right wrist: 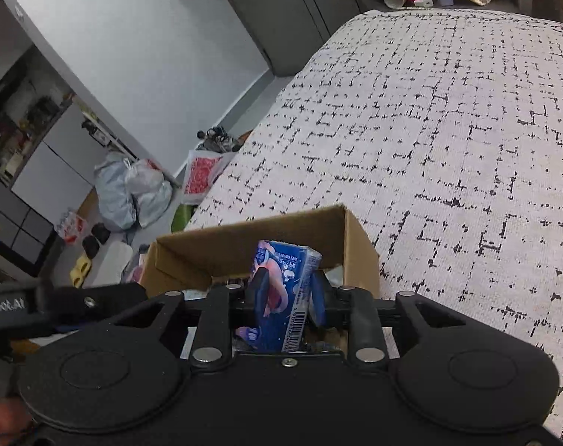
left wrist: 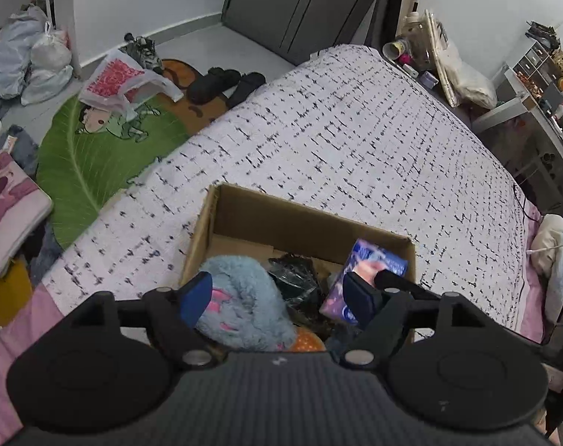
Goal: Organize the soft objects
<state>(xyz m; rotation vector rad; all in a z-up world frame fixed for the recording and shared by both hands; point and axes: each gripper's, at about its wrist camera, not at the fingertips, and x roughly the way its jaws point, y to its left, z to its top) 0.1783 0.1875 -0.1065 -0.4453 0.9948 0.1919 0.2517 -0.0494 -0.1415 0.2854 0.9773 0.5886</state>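
An open cardboard box [left wrist: 300,212] sits on the bed's white, black-flecked cover [left wrist: 355,141]. Inside lie a fluffy light-blue plush [left wrist: 244,308] with pink marks, a dark crumpled item [left wrist: 292,278] and something orange [left wrist: 307,342]. My left gripper [left wrist: 277,297] hangs open over the box, its fingers standing wide to either side of the plush. In the right wrist view my right gripper [right wrist: 288,290] is shut on a blue printed soft pack [right wrist: 285,278], held upright inside the box [right wrist: 244,230] at its right end. The same pack [left wrist: 378,260] shows in the left wrist view.
The bed cover [right wrist: 448,148] spreads wide beyond the box. On the floor to the left are a green leaf rug [left wrist: 80,171], plastic bags [left wrist: 32,63], black slippers [left wrist: 222,81] and a pink cushion [left wrist: 10,204]. A cluttered bedside surface [left wrist: 418,52] and shelves stand at the far right.
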